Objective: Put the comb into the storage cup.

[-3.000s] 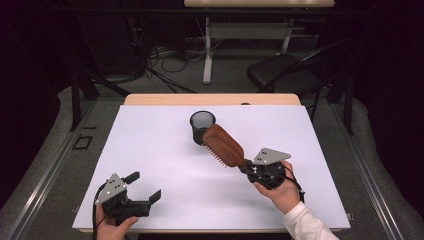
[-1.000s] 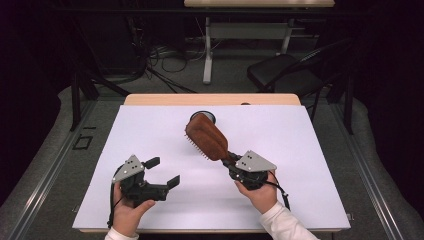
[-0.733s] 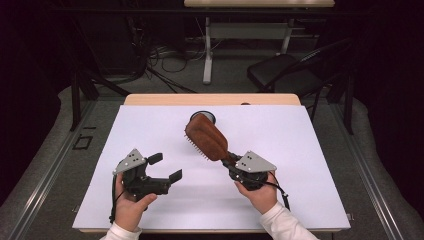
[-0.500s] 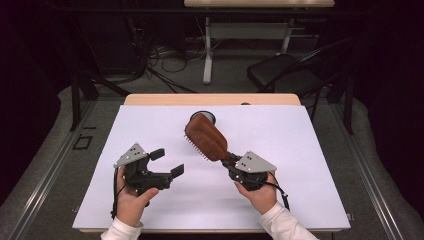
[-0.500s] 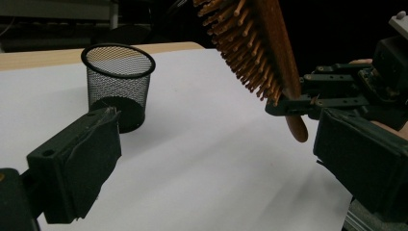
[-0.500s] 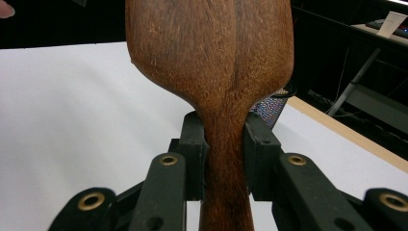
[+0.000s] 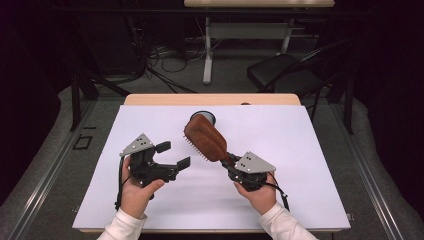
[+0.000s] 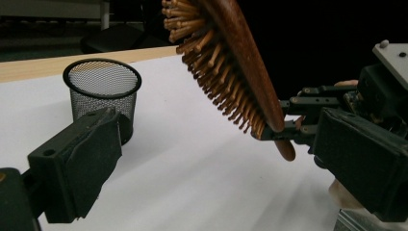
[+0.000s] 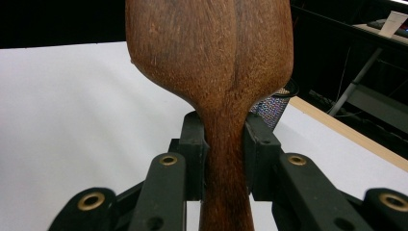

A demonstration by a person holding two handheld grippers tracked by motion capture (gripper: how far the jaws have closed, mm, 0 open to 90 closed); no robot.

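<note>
Black jaws of the right gripper (image 7: 226, 158) are pinching the wooden hairbrush (image 7: 205, 138) by its handle — left gripper (image 7: 173, 155) is gaping beside the round mesh cup (image 8: 102, 87).

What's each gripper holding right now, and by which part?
The right gripper holds the wooden hairbrush by its handle, fingers clamped on either side just below the head. The left gripper is open and holds nothing.
</note>
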